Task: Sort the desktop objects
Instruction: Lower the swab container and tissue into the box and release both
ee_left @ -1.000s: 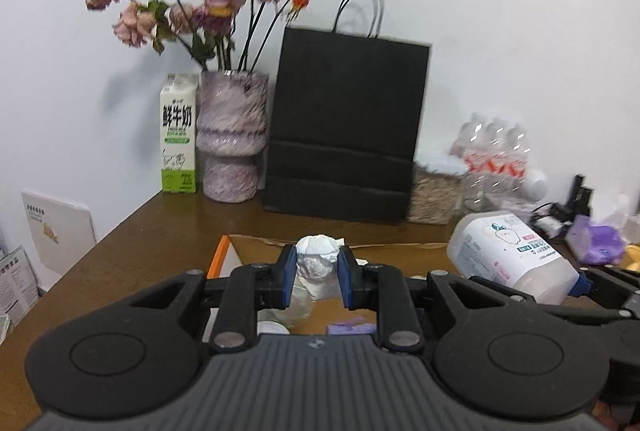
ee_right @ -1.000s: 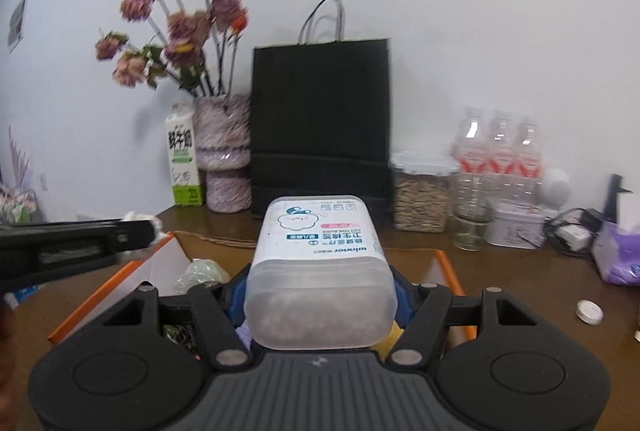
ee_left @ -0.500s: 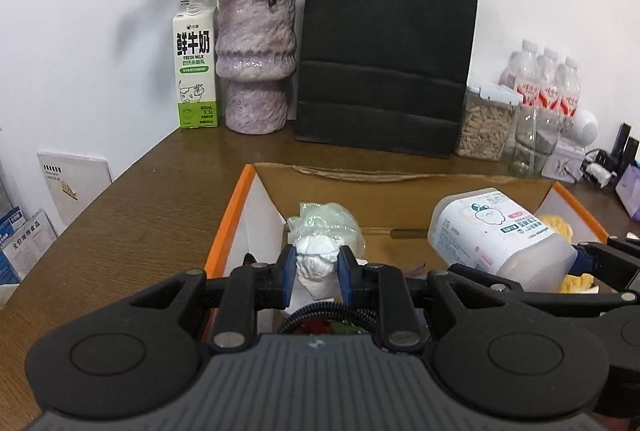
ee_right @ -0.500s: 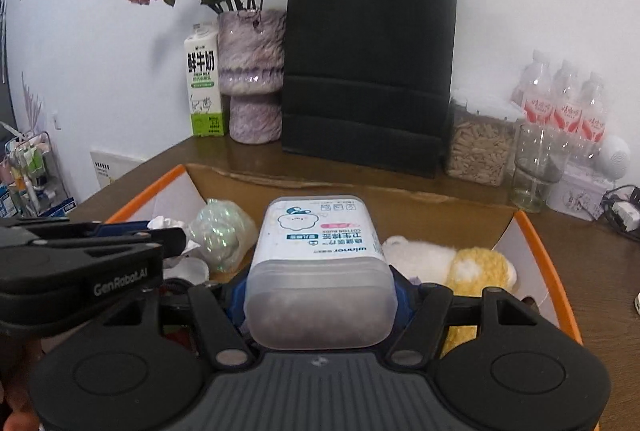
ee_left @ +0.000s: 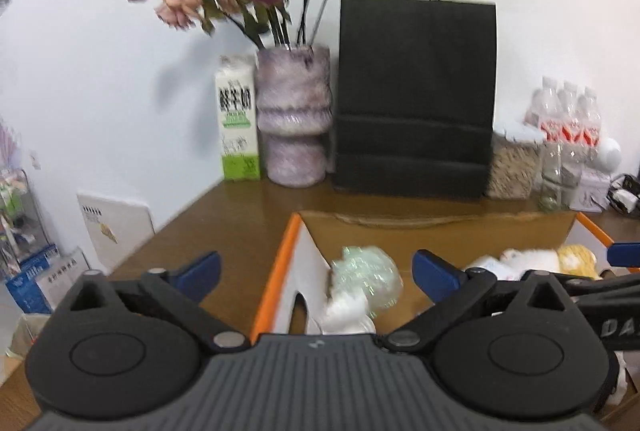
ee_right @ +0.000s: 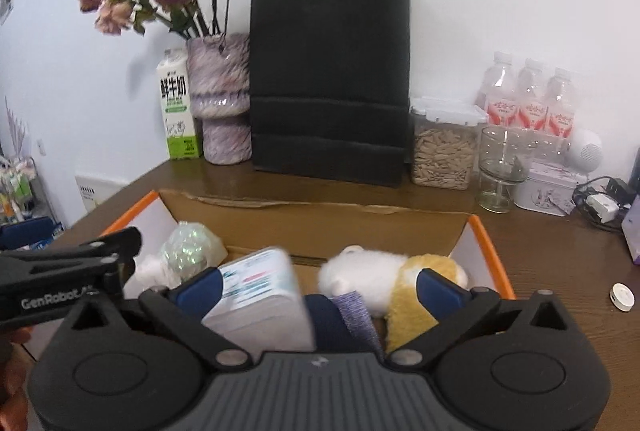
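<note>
An orange-rimmed cardboard box (ee_left: 276,271) lies on the brown desk. My left gripper (ee_left: 318,271) hangs over its left end, and its jaws are opening wide. Below them, free of the pads, a white crumpled paper wad (ee_left: 348,311) sits next to an iridescent ball (ee_left: 368,275). My right gripper (ee_right: 320,289) hangs over the box (ee_right: 492,255), its jaws opening too. Between them a white cotton-bud container (ee_right: 264,303) tips to the left, blurred and unpressed. A white and yellow plush toy (ee_right: 392,275) lies in the box.
A black paper bag (ee_right: 328,79), a purple vase of dried roses (ee_right: 218,99) and a milk carton (ee_right: 176,107) stand along the wall. To the right are a seed jar (ee_right: 442,147), a glass (ee_right: 500,171), water bottles (ee_right: 528,99), a tin (ee_right: 548,191) and a white cap (ee_right: 622,297).
Both grippers have gone from shut to wide open. The paper wad has left the left pads and dropped into the box. The container has slipped from the right pads and tipped left.
</note>
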`<state>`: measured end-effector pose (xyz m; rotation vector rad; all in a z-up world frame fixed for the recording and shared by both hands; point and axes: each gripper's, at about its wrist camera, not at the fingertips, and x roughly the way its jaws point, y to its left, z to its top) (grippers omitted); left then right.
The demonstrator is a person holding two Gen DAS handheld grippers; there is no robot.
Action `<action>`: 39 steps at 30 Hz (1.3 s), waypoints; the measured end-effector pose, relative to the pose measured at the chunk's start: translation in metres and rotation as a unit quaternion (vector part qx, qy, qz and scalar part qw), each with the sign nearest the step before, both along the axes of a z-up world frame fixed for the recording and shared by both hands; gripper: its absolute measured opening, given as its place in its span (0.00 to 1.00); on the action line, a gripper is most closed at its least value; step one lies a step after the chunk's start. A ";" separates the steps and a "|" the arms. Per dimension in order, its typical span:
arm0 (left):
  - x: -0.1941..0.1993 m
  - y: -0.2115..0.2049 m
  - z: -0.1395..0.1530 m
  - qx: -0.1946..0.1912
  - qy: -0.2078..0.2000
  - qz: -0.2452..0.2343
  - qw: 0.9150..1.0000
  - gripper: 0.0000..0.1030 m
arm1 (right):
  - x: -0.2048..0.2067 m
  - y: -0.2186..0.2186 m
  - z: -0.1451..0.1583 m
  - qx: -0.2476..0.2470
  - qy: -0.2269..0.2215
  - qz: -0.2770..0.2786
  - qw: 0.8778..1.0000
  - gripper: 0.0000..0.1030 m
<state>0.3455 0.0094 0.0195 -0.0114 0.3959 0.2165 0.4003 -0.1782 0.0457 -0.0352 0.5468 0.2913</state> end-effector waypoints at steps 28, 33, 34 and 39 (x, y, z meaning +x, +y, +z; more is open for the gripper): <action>-0.043 -0.005 0.005 -0.007 -0.054 -0.017 0.998 1.00 | -0.035 -0.016 0.018 -0.029 -0.060 -0.011 0.998 1.00; -0.060 -0.007 0.004 -0.015 -0.076 -0.033 0.996 1.00 | -0.059 -0.023 0.011 -0.041 -0.081 -0.014 0.996 1.00; -0.064 -0.008 0.003 -0.014 -0.081 -0.037 0.996 1.00 | -0.064 -0.025 0.010 -0.043 -0.086 -0.014 0.995 1.00; -0.084 -0.014 -0.007 -0.011 -0.087 -0.058 0.994 1.00 | -0.091 -0.033 0.007 -0.035 -0.104 -0.013 0.994 1.00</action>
